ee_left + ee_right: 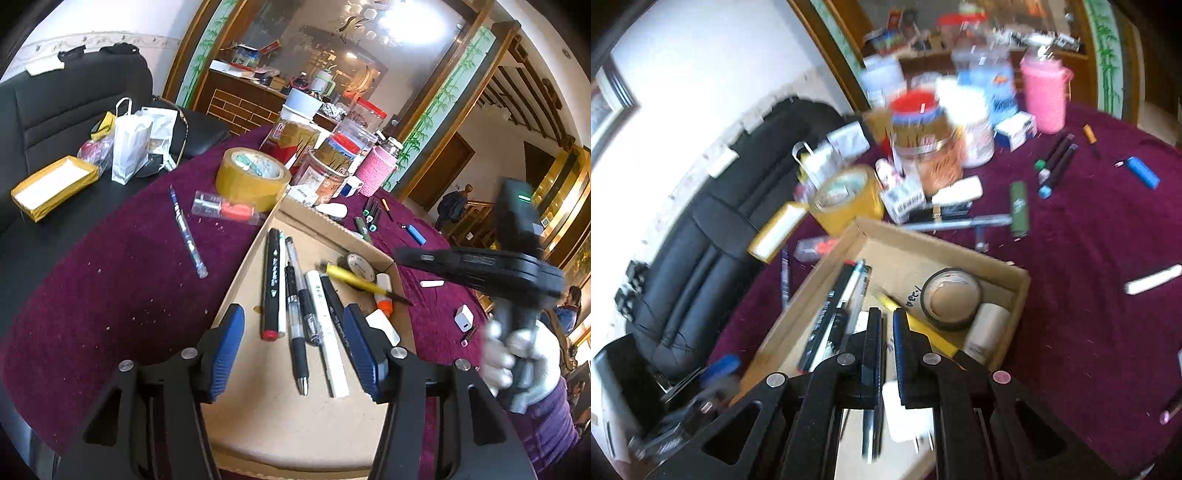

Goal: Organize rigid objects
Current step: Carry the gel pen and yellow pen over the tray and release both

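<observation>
A shallow cardboard box (258, 413) on the purple tablecloth holds several pens and markers (271, 284), a yellow utility knife (354, 278), a dark tape roll (358, 266) and a glue stick (384, 293). My left gripper (295, 347) is open and empty, low over the pens. My right gripper (886, 336) hovers over the box (1015, 295) with its jaws nearly closed and nothing between them; a white plug adapter (905, 417) lies below it. The right gripper's body also shows in the left wrist view (517, 280), held by a gloved hand.
On the cloth lie a blue pen (186, 232), a packaged marker (225, 210), a yellow tape roll (253, 177), markers (1056, 162), a green lighter (1019, 208), a blue lighter (1143, 171), a white charger (463, 317) and jars (325, 162) behind. A black chair (713, 236) stands left.
</observation>
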### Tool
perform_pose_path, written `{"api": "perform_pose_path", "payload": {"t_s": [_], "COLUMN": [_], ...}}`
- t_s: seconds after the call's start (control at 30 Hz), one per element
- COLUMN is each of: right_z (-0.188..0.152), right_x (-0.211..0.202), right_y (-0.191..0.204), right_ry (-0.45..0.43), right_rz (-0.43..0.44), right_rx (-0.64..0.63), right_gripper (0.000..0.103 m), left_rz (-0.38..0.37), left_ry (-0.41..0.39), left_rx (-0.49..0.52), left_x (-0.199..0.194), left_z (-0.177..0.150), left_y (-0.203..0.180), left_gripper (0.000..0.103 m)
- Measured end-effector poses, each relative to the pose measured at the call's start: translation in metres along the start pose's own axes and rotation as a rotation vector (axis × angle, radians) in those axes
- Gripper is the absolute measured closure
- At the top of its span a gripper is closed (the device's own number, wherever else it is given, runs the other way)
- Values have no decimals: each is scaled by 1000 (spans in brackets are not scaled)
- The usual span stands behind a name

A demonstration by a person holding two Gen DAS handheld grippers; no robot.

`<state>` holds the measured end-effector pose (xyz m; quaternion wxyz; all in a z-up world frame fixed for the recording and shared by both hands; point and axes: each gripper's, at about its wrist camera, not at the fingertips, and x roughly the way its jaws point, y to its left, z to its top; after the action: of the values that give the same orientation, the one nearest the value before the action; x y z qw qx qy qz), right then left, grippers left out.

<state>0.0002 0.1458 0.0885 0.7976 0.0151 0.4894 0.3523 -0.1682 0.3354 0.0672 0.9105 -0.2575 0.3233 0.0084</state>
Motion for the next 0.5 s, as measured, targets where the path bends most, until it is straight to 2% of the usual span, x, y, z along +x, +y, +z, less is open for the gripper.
{"api": "perform_pose_path", "payload": {"t_s": [0.13,0.23,0.4,0.5], "right_z": [5,5,-3,-20], "right_x": [26,20,5,-11], "right_y": [0,-1,-17,-28], "right_ry": [43,15,-2,-21], "right_rz": [-16,-43,-85,-110], "right_rx": [-11,-25,1,3], "right_gripper": [95,95,95,94], "left_rz": [-7,1,-9,5], "left_ry": [-6,-26,-13,-13], "left_rx": [-5,5,3,19], "left_x": [-6,-10,-6,-6], "left_z": [-3,-4,-5,-6], "left_y": [6,9,8,3], "left_gripper": [47,37,35,31]}}
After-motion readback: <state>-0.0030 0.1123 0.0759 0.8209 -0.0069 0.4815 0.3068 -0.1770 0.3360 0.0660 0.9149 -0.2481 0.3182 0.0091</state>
